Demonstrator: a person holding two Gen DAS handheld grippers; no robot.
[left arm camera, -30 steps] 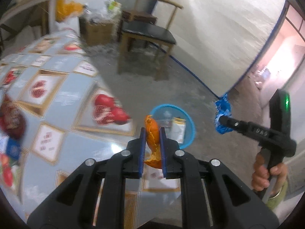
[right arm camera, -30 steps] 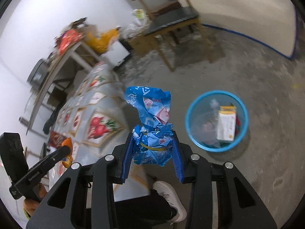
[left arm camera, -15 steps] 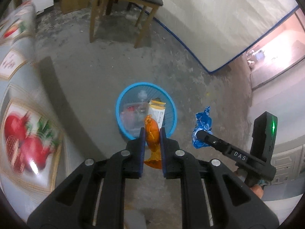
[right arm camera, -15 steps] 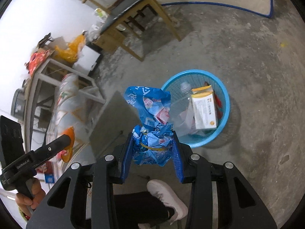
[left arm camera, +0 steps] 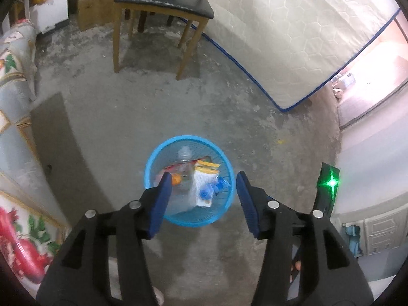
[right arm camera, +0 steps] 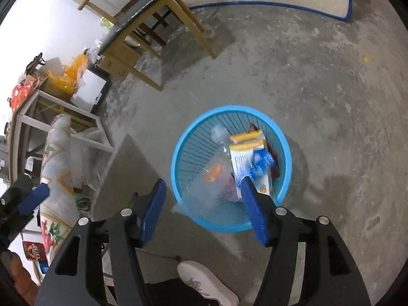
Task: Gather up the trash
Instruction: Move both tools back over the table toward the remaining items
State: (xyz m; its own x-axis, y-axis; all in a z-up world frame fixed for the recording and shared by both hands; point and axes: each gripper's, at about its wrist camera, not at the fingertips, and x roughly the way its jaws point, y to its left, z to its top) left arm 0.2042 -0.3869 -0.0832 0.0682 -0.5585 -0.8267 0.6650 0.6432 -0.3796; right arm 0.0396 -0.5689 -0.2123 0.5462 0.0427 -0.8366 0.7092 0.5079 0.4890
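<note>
A blue mesh basket [left arm camera: 153,163] stands on the concrete floor, also in the right wrist view [right arm camera: 285,150]. Inside lie an orange peel [right arm camera: 214,173] [left arm camera: 175,179], a crumpled blue wrapper [right arm camera: 261,163] [left arm camera: 213,187], a white and yellow carton [right arm camera: 246,153] [left arm camera: 204,178] and a clear bottle [left arm camera: 185,168]. My left gripper [left arm camera: 201,201] is open and empty above the basket. My right gripper [right arm camera: 202,209] is open and empty above the basket's near rim.
A wooden chair [left arm camera: 163,7] with a black seat stands beyond the basket. A mattress [left arm camera: 293,38] leans on the wall at the right. A table with a fruit-print cloth [left arm camera: 15,127] is at the left. A shoe [right arm camera: 206,285] shows below.
Both grippers moved over the basket and opened. The orange peel left the left gripper and the blue wrapper left the right; both now lie in the basket.
</note>
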